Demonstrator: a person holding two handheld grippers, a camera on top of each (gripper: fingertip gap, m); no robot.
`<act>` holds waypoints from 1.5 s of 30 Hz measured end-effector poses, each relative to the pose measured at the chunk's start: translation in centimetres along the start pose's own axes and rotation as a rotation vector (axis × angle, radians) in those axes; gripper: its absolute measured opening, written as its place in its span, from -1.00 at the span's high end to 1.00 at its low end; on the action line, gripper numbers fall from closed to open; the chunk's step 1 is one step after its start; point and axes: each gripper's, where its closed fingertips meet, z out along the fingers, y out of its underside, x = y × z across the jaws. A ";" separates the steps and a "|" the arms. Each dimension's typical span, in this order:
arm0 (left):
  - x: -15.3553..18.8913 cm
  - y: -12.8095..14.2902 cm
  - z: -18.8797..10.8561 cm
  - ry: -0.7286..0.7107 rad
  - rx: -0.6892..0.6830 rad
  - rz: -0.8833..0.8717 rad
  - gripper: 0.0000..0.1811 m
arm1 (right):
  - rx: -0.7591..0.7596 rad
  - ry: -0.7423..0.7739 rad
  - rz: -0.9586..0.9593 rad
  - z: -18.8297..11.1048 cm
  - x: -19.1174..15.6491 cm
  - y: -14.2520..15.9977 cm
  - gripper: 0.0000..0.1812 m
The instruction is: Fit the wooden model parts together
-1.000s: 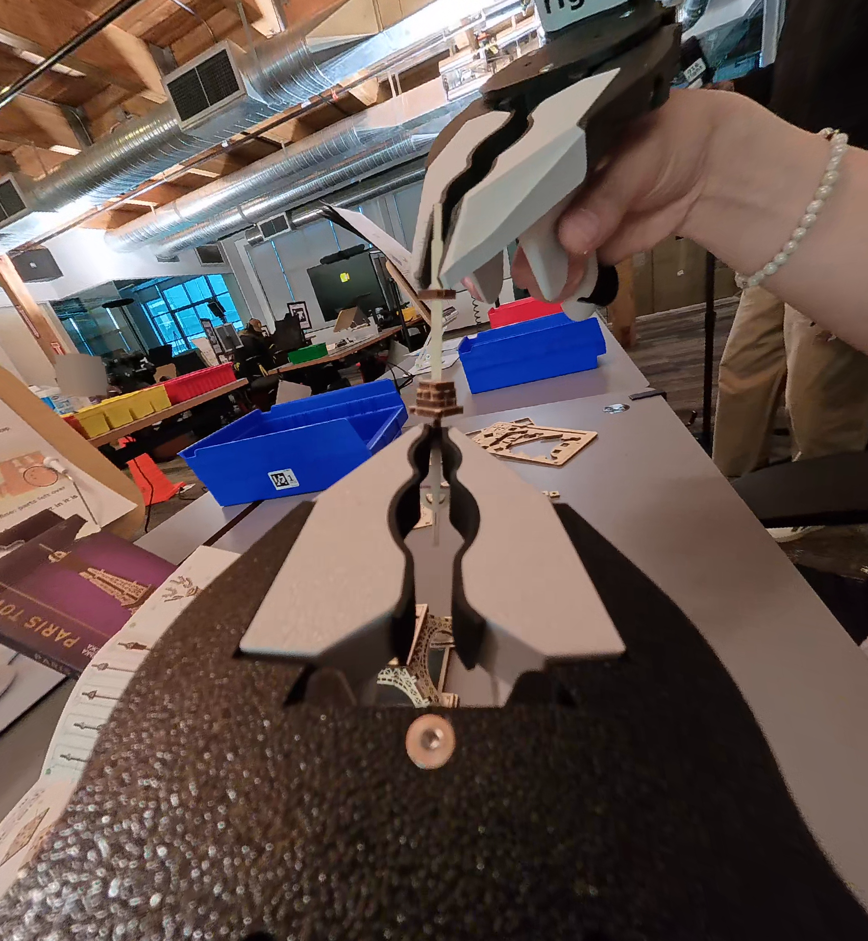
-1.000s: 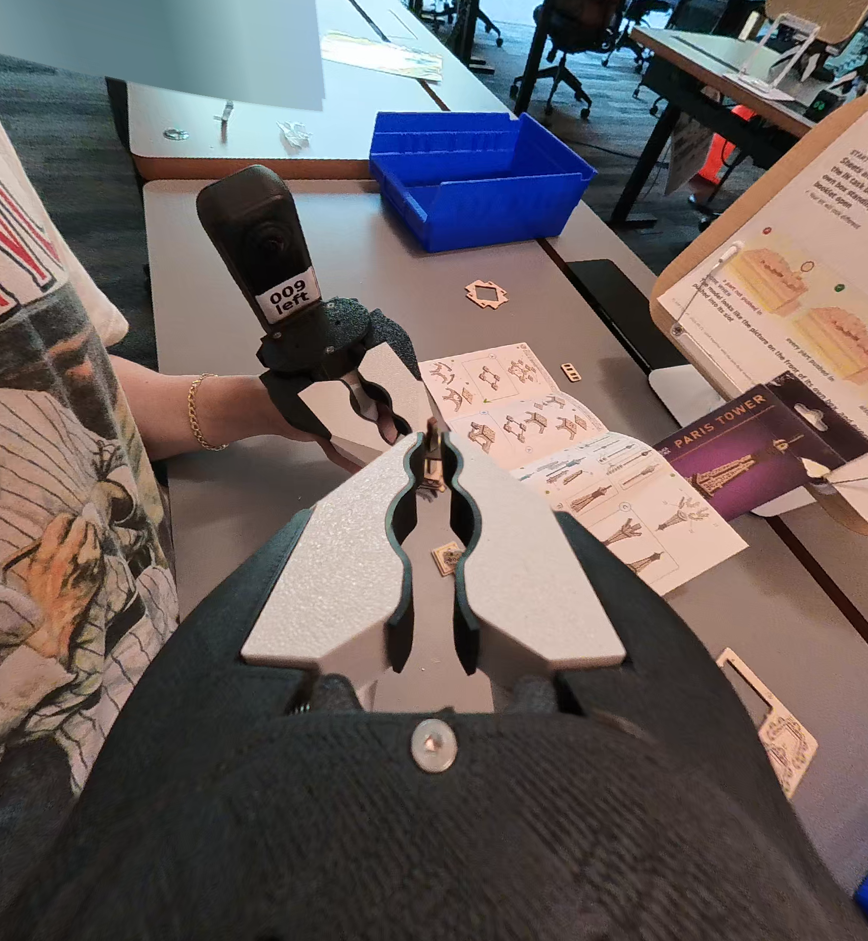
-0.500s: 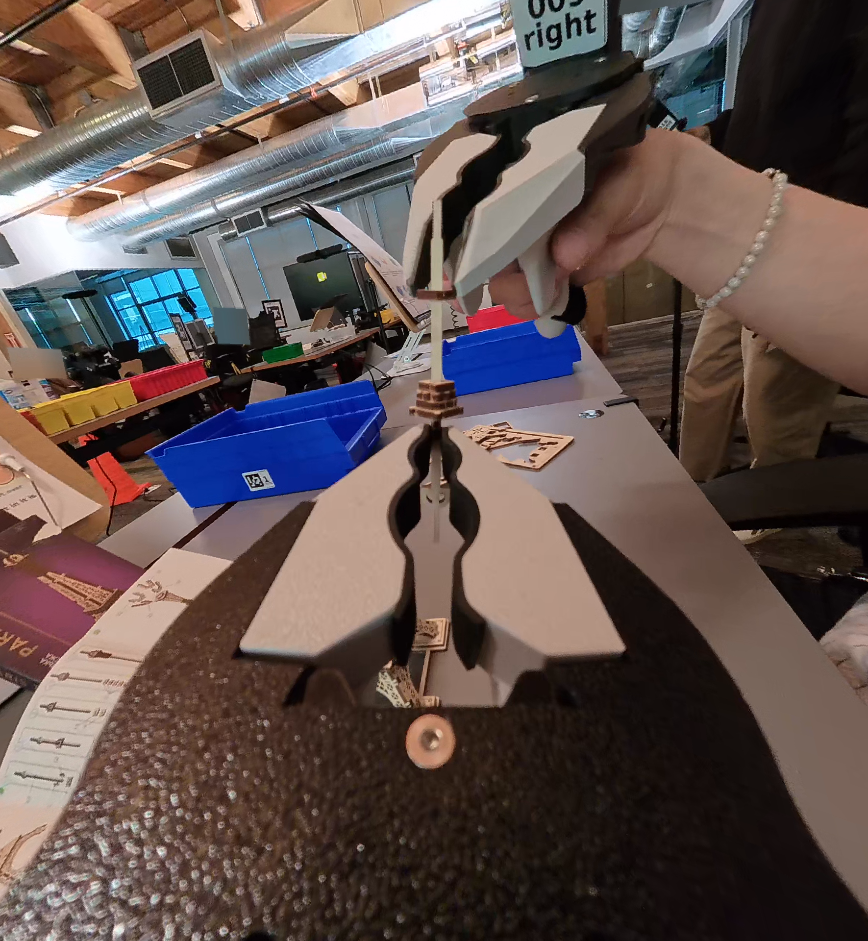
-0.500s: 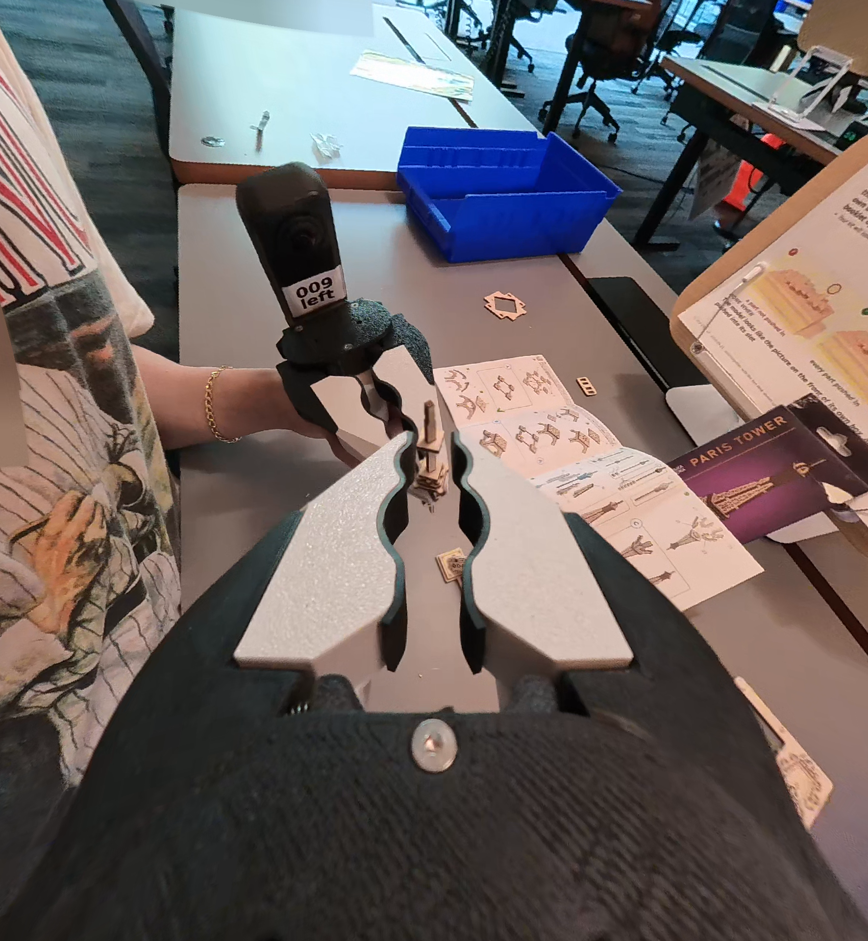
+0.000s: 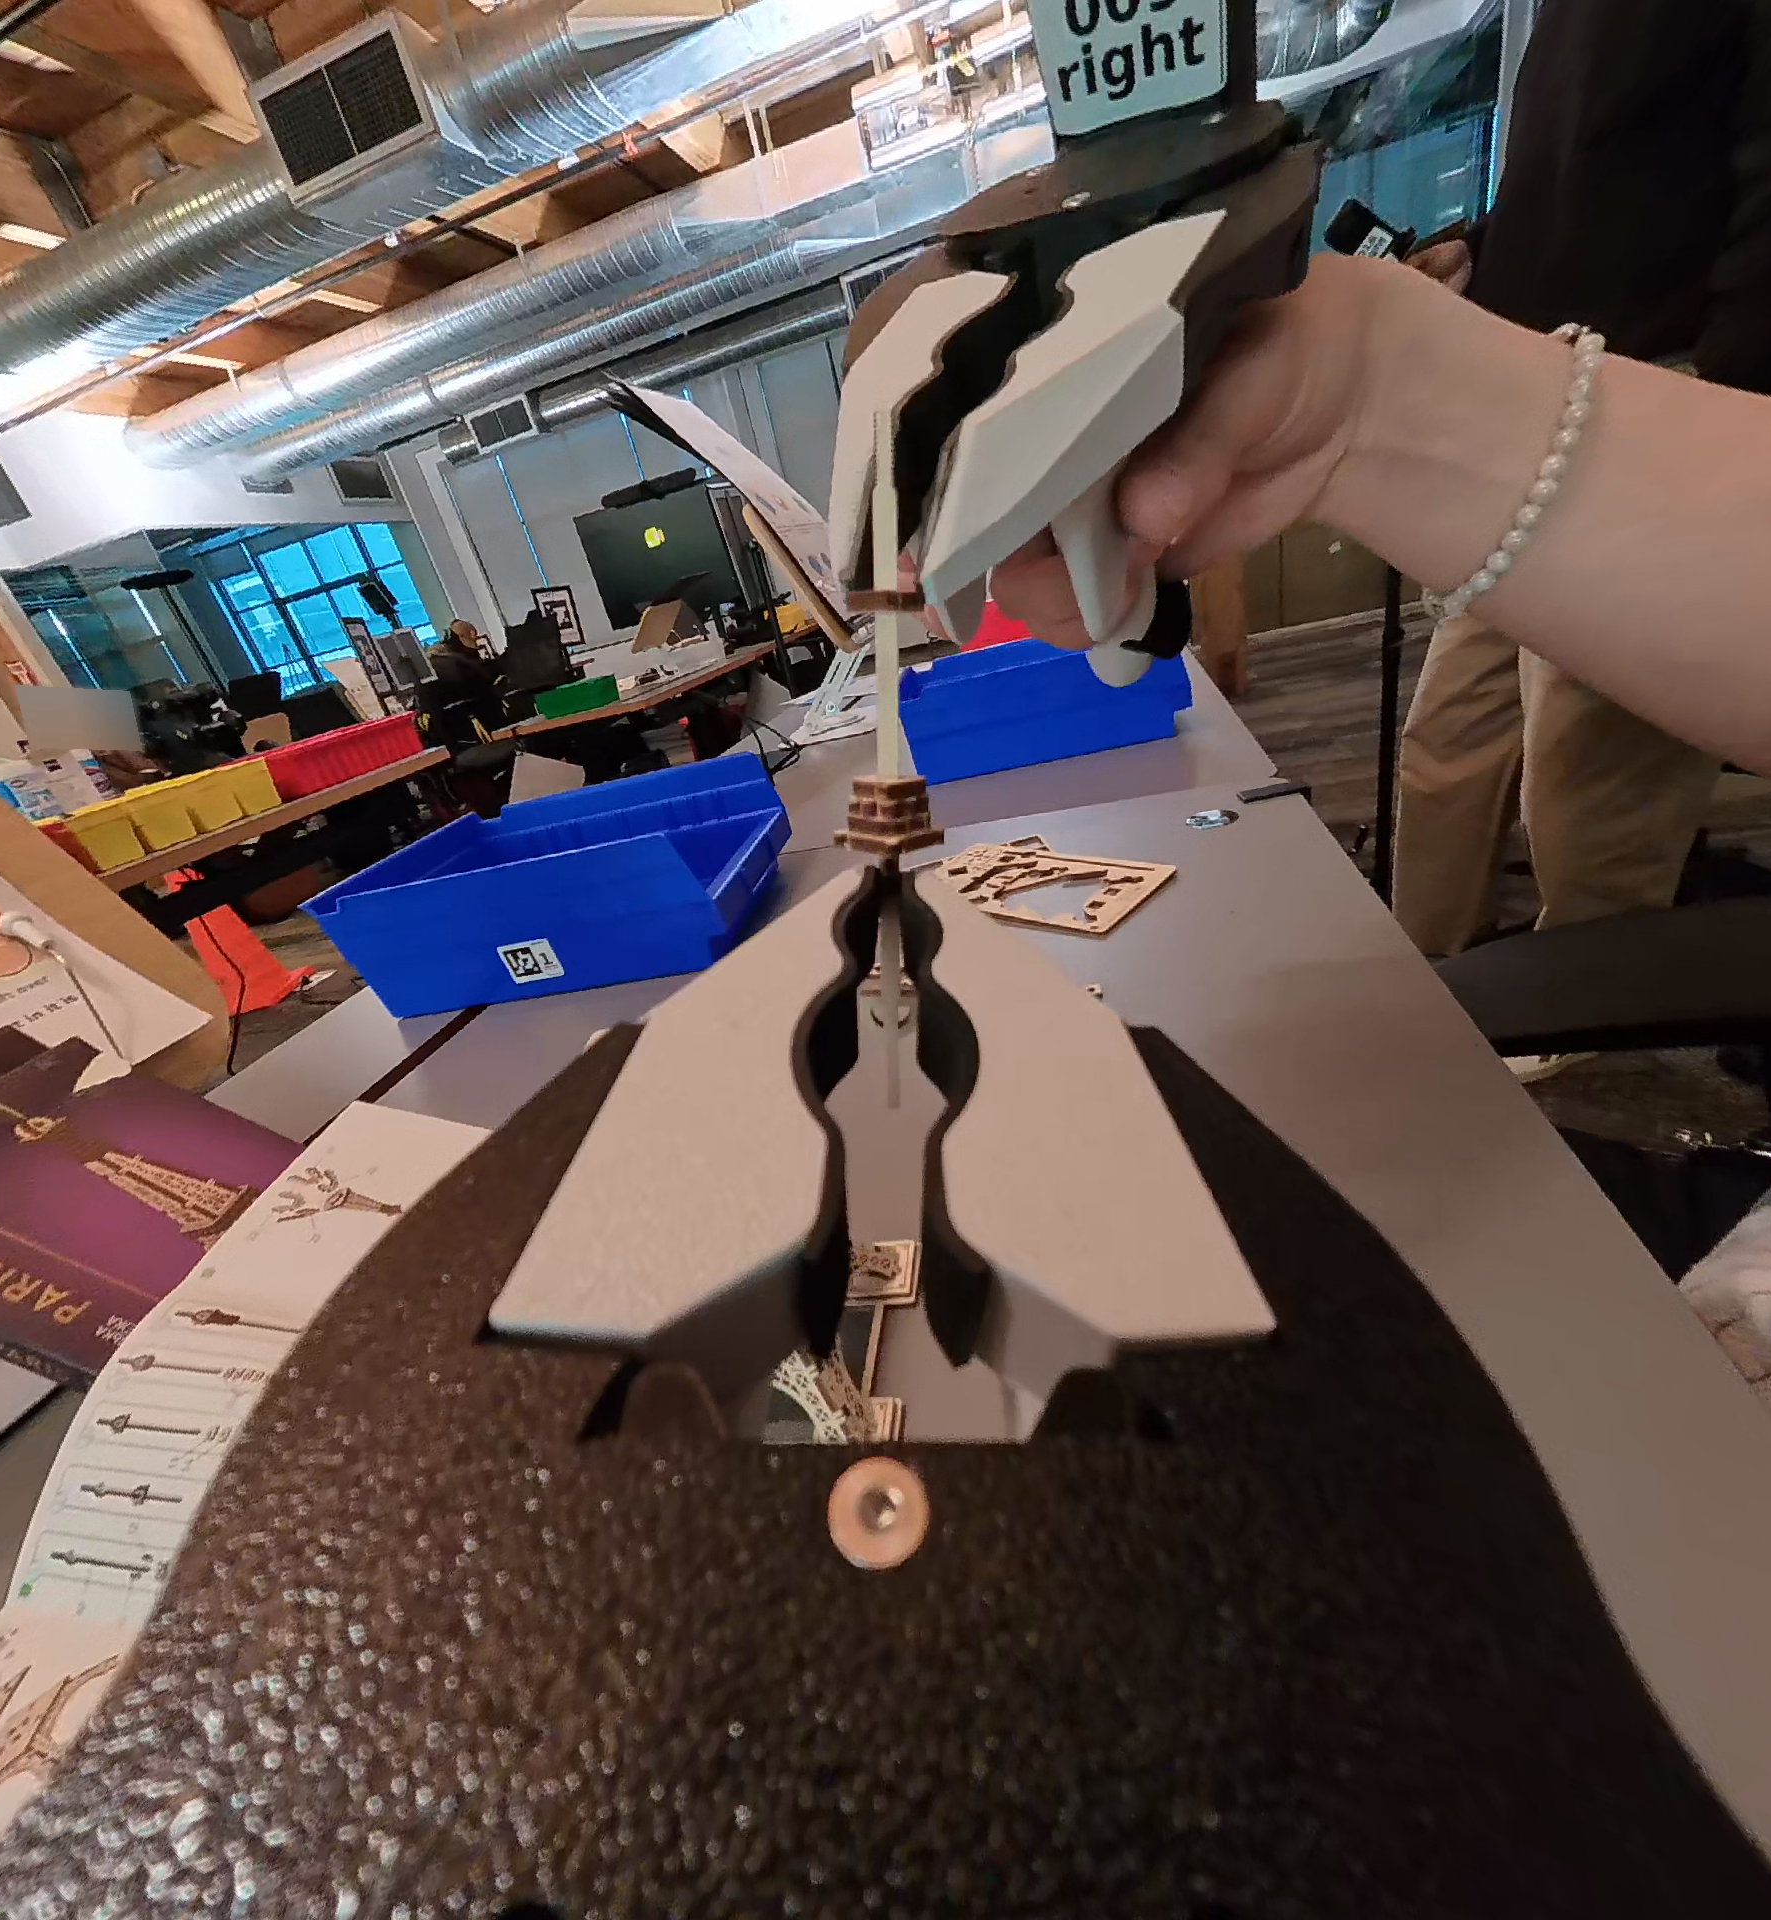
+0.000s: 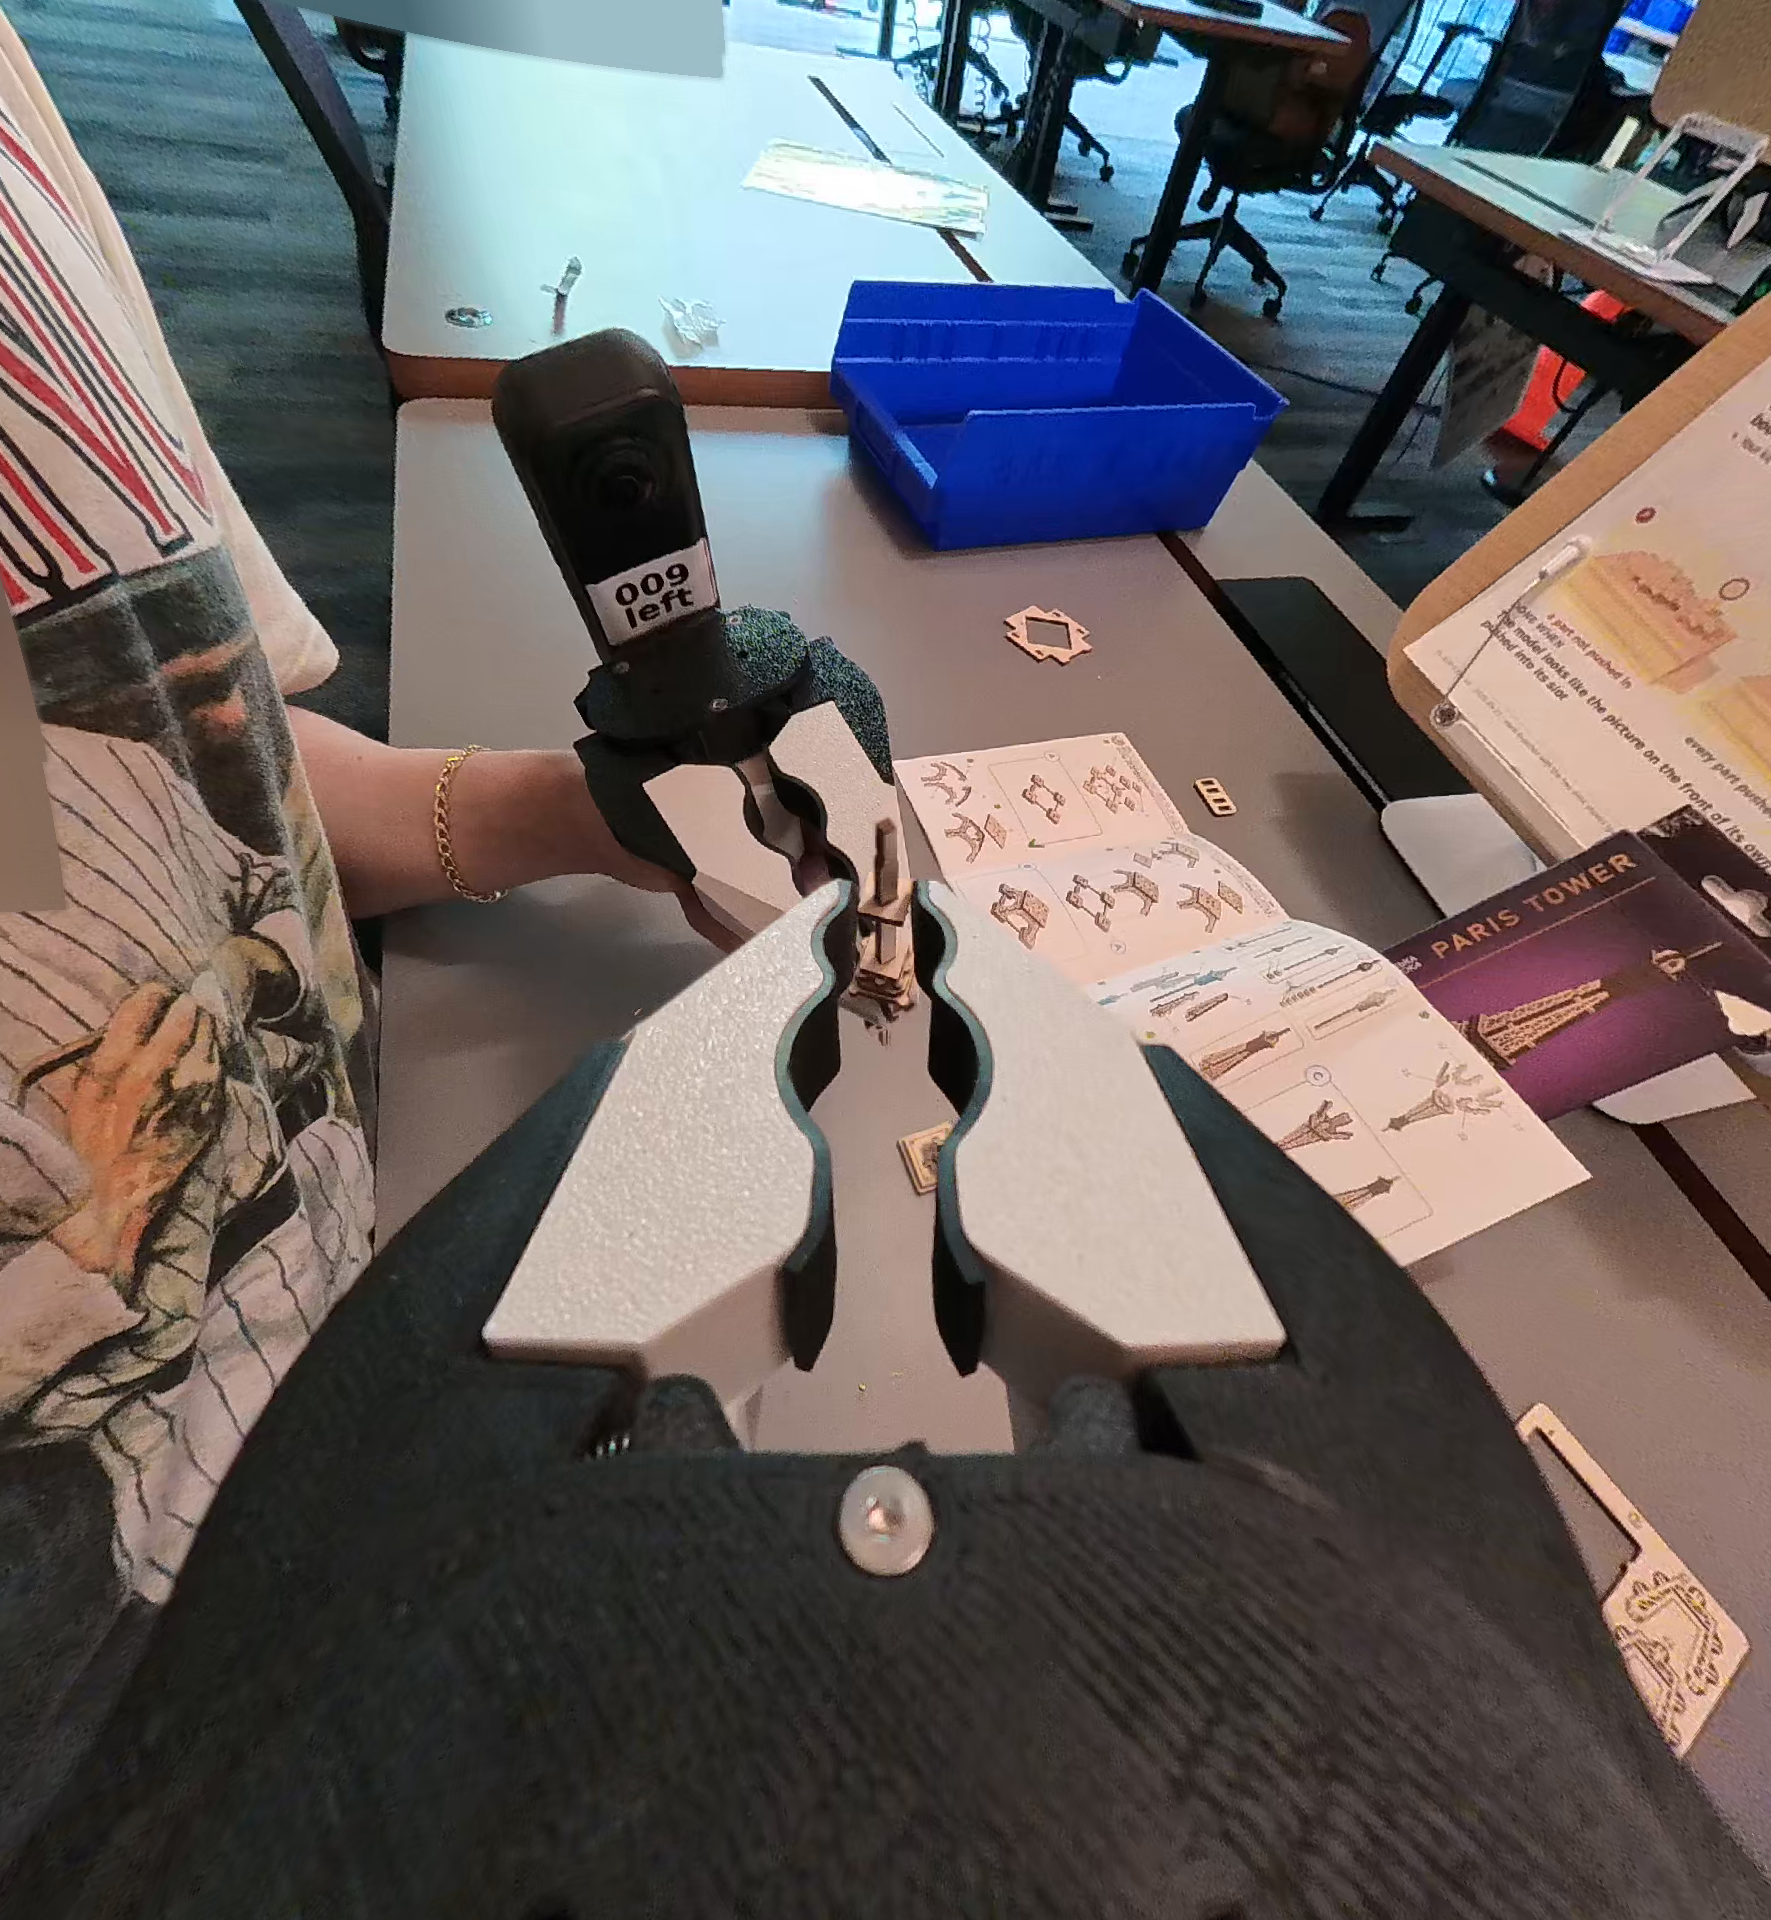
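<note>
**Right hand-held gripper has opened around the wooden spire**

Since a second ago, the right hand-held gripper (image 6: pixel 881 914) has parted its jaws, which were pinched on the wooden spire (image 5: pixel 887 686). In the right wrist view its grey fingers (image 6: pixel 715 1122) now stand apart at the centre of the frame, with the model in the gap between the tips; whether either tip touches the wood cannot be told.

The left hand-held gripper (image 5: pixel 879 883) is clamped on the lower part of the spire, jaws together, holding it upright above the grey worktop (image 5: pixel 1276 1039). In the left wrist view the thin pale stick rises from the jaw tips at frame centre, through a small stepped wooden block (image 5: pixel 887 816), up to the right hand-held gripper in the upper right. A smaller wooden collar (image 5: pixel 881 598) sits on the stick just at that gripper's tips.

On the worktop, an unfolded instruction sheet (image 6: pixel 1224 956) lies right of centre in the right wrist view, with a purple box (image 6: pixel 1587 966) at the right edge. A blue bin (image 6: pixel 1047 416) stands near the top. A cut-out wooden sheet (image 5: pixel 1057 883) lies flat right of centre in the left wrist view.
</note>
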 end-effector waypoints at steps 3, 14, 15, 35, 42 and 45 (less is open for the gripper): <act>0.0 -0.2 -0.1 0.006 0.012 -0.012 1.00 | 0.009 -0.008 0.008 -0.1 -0.1 -0.1 0.92; 0.2 -0.2 0.0 0.021 0.014 -0.018 1.00 | 0.081 -0.030 0.037 -0.3 -0.1 -0.7 0.93; 0.3 -0.2 0.0 0.026 0.013 -0.019 1.00 | 0.066 -0.036 0.031 -0.1 -0.2 -0.5 0.93; 1.0 -0.3 0.0 0.086 0.028 -0.107 1.00 | 0.159 -0.054 0.003 1.8 -0.9 1.3 0.90; 0.7 -0.4 -0.1 0.087 0.040 -0.158 1.00 | 0.088 -0.017 -0.038 1.9 -0.5 2.6 0.86; 0.6 -0.2 -0.1 0.075 0.026 -0.155 1.00 | 0.058 -0.013 -0.058 1.7 -0.4 2.9 0.82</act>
